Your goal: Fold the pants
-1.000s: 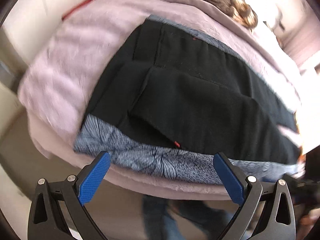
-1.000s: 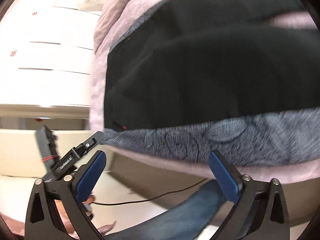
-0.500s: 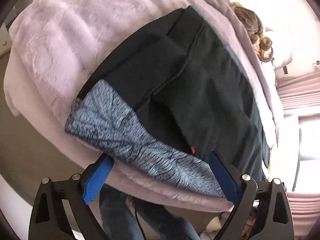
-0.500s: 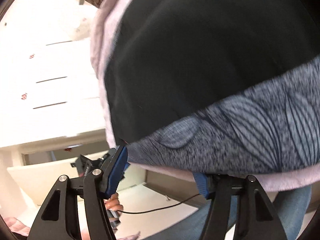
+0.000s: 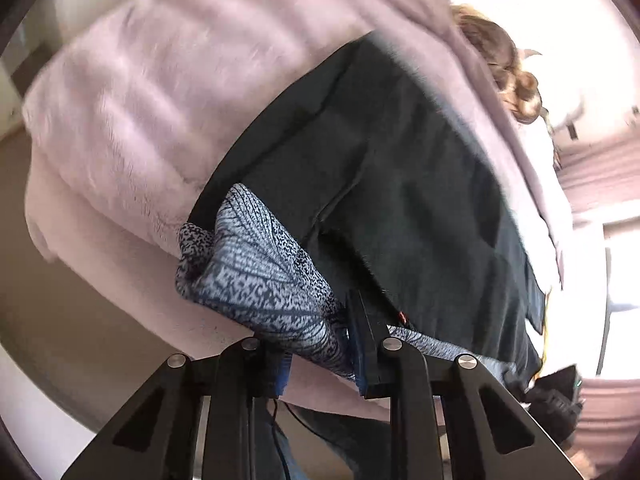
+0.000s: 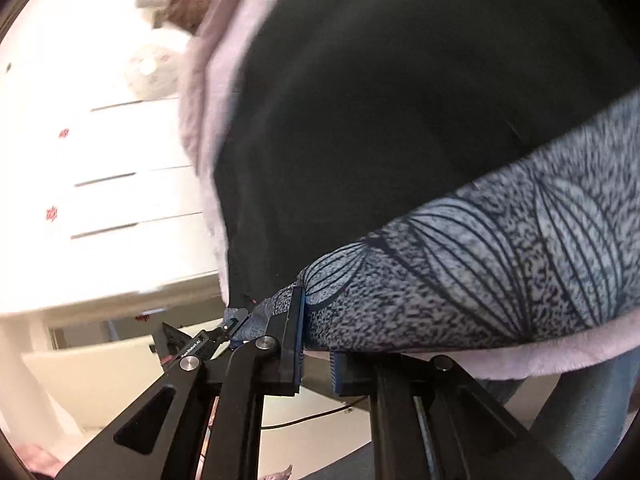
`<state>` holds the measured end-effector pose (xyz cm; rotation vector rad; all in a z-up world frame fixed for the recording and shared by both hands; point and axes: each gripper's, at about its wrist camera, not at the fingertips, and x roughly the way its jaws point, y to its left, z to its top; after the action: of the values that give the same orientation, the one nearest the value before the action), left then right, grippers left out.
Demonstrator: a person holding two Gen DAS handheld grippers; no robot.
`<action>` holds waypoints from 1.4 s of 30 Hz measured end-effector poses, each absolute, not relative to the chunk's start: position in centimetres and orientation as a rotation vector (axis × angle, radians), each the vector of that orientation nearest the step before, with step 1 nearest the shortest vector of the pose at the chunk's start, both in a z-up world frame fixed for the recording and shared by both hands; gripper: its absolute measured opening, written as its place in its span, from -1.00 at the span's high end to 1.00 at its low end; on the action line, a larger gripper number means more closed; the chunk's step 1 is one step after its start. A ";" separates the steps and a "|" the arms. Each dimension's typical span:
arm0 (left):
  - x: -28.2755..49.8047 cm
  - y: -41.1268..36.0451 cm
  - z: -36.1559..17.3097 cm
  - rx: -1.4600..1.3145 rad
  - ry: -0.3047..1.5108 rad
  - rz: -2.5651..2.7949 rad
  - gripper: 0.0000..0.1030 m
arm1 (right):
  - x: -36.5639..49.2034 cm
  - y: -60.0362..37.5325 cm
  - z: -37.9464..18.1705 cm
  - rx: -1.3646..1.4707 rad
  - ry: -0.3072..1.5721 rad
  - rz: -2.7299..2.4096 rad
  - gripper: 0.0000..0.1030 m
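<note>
A bed covered with a fluffy pale pink blanket (image 5: 132, 92) fills most of both wrist views. Black pants (image 5: 400, 184) lie spread flat on top of it, reaching right to the near edge of the bed. Their wide waistband (image 5: 260, 280), grey-blue with a dark leaf print, runs along that near edge.

The left gripper (image 5: 320, 356) has just been closing, and its blue-padded jaws now pinch one end of the waistband, where the fabric has bunched into a raised fold. The right gripper (image 6: 316, 348) has also just been closing; its jaws are clenched on the waistband (image 6: 480, 264) near the other corner, with printed cloth caught between the pads. Part of the left gripper (image 6: 188, 344) shows low in the right wrist view, beyond the pants' edge. Below the bed edge, a person's blue jeans (image 6: 592, 408) and a thin dark cable (image 6: 304, 420) are visible.

The step in hand appears to be gripping the waistband at both corners, ready to lift it and carry it over the legs.

Several things could go wrong. Either gripper may have caught some pink blanket along with the waistband, so lifting would drag the bedding. The left grip holds a bunched clump, which could fold in as a crease. If one hand lifts faster, the fold would land crooked.
</note>
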<state>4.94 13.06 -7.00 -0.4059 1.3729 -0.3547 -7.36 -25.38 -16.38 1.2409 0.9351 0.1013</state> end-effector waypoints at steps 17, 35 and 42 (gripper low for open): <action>5.4 11.4 -5.5 -0.332 1.426 -0.247 0.50 | -3.1 -29.3 -11.8 1.078 1.153 0.315 0.78; 6.1 13.6 -4.9 -0.371 1.405 -0.195 0.49 | -2.6 -27.6 -16.6 1.154 1.204 0.267 0.71; 6.7 13.5 -3.8 -0.430 1.325 -0.198 0.67 | -2.4 -27.9 -13.0 1.043 1.158 0.257 0.82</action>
<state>6.68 13.54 -3.82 -0.4302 1.3252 -0.1979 -2.39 -27.89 -13.05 1.0428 1.1576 0.2573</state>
